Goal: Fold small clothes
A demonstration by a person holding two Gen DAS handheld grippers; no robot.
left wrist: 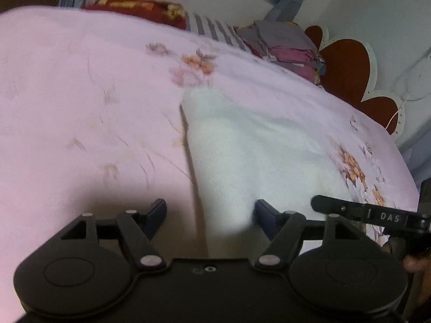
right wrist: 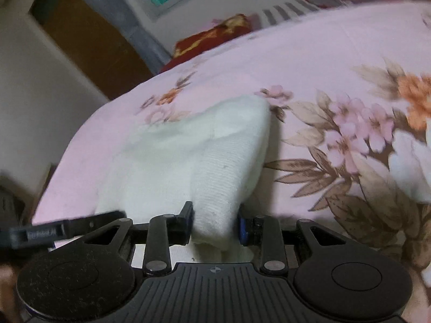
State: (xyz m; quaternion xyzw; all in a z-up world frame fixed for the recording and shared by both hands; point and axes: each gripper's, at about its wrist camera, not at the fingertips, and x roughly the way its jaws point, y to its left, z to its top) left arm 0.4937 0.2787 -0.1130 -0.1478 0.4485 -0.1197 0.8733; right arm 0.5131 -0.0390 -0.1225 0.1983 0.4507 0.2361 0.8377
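Left wrist view has the left gripper (left wrist: 210, 212) angled down over the bed, its jaws spread wide with the near edge of the white garment (left wrist: 242, 145) lying loose between them, no pad pressing on it. Beside it, at the right edge, the right gripper (left wrist: 317, 202) reaches in. Right wrist view shows the right gripper (right wrist: 215, 220) tilted down likewise, its jaws clamped on a bunched fold of the white garment (right wrist: 188, 145). The cloth spreads away over the pink floral bedsheet (right wrist: 309, 53). Farther back sits a red patterned cushion (left wrist: 134, 8).
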